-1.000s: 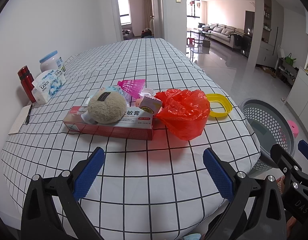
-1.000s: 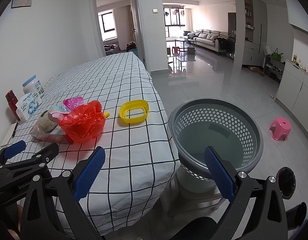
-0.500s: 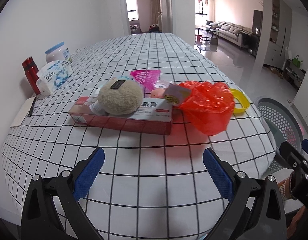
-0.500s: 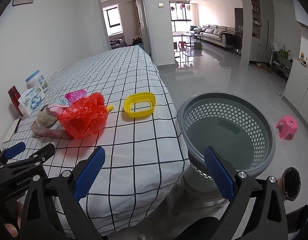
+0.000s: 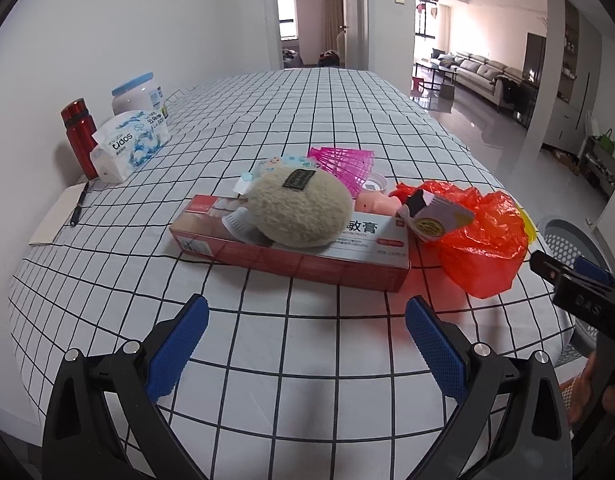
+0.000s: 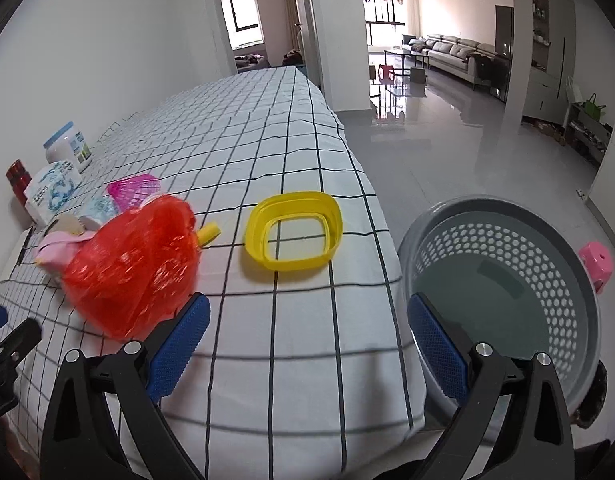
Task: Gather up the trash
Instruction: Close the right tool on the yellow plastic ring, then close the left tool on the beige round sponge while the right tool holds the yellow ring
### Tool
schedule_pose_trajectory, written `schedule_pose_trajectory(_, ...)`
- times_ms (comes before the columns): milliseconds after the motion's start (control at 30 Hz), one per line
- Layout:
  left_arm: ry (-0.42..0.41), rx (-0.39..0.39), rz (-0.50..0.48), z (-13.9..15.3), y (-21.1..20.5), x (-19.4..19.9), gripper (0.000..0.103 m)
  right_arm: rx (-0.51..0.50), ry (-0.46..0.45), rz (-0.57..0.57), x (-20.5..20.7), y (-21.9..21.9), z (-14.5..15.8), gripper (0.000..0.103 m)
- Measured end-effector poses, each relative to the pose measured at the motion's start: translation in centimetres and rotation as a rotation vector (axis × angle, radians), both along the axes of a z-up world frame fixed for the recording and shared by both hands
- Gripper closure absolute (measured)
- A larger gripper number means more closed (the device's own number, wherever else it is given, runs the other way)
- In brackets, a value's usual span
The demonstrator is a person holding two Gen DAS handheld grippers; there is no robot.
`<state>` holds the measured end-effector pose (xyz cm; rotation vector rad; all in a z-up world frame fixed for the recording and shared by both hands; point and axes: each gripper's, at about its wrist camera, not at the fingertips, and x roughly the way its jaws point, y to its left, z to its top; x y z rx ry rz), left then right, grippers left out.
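Both grippers hang level over the near table edge, empty. The left gripper and the right gripper both have fingers spread wide. Beyond lie the toothpaste box and red plastic bag; the grey basket stands beside the table.

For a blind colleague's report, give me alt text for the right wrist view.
The open right gripper hovers over the edge of a checked table, holding nothing. Ahead lie a yellow plastic ring and a red plastic bag; a grey perforated basket stands on the floor to the right.
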<state>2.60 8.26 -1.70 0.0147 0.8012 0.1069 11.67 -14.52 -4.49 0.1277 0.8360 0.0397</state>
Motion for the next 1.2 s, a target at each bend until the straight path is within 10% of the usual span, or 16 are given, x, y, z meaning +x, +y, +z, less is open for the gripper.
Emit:
schedule_pose_trajectory(567,-0.010,-0.006,0.002,0.5,0.9,0.5,0.006,-0.055,0.098,0.039,6.8,1.5,-2.0,0.009)
schedule_pose_trajectory(767,-0.006,-0.021,0.006,0.6,0.9,0.7,0.006,-0.082,0.090,0.055,7.3,1.8,-2.0,0.033)
schedule_pose_trajectory(1200,-0.009,-0.021,0.032,1.1,1.8,1.9,0.006,0.017,-0.019,0.037,0.9,-1.3,0.5,0.036)
